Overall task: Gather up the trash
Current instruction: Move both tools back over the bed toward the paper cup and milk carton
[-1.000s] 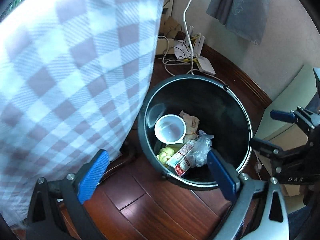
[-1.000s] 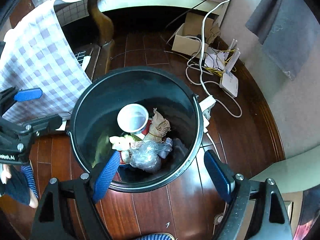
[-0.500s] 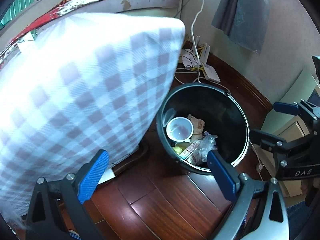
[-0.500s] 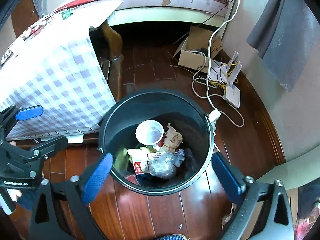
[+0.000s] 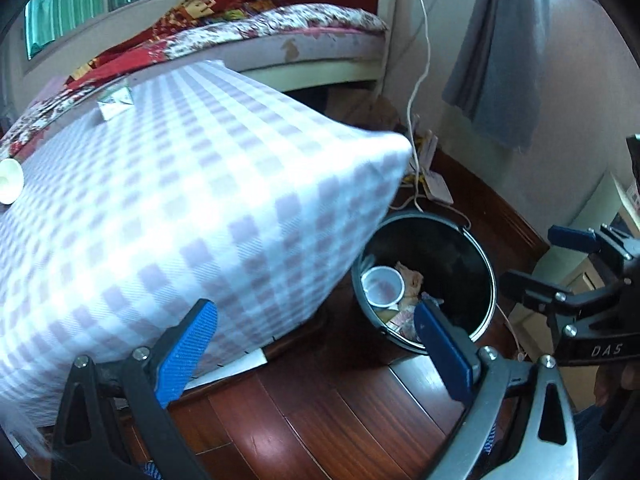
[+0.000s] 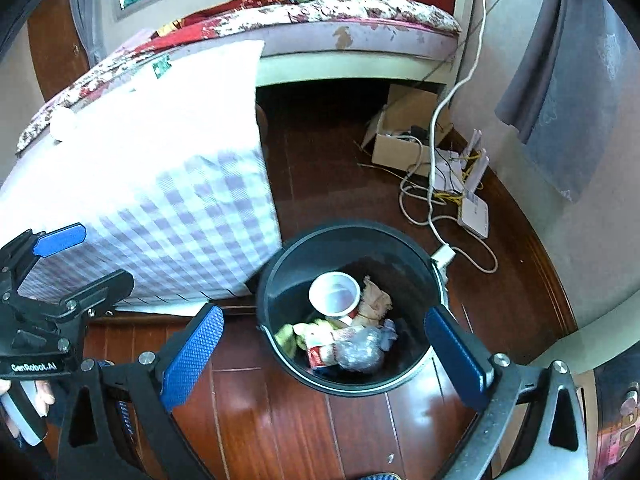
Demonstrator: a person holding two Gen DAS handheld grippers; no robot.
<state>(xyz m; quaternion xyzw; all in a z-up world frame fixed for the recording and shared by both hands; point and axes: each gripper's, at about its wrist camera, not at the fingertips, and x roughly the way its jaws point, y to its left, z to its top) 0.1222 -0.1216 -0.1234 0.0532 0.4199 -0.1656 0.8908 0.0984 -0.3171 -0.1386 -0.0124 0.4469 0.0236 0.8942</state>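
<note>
A black trash bin (image 5: 486, 276) (image 6: 276, 276) stands on the wooden floor beside a table under a checked cloth (image 5: 180, 208) (image 6: 172, 200). Inside lie a white cup (image 5: 382, 286) (image 6: 335, 294), crumpled brown paper (image 6: 376, 300), a carton (image 6: 322, 350) and a clear plastic bag (image 6: 360, 350). My left gripper (image 5: 314, 332) hangs open and empty above the floor by the bin. My right gripper (image 6: 323, 332) (image 5: 536, 258) is open wide over the bin's near rim, holding nothing. On the tabletop rest a foil wrapper (image 5: 115, 100) (image 6: 161, 67) and a small white round thing (image 5: 8, 184) (image 6: 64, 128).
A bed with a floral cover (image 6: 352, 12) runs along the back. A cardboard box (image 6: 400, 140), a white router (image 6: 474, 212) and looped cables (image 6: 436, 208) lie on the floor behind the bin. Grey cloth (image 5: 500, 60) hangs on the wall. My left gripper (image 6: 100, 258) shows at left.
Both grippers have risen and drawn back from the bin, which looks smaller now. The tabletop and the bed have come into view. The right jaws stand slightly wider than a second ago.
</note>
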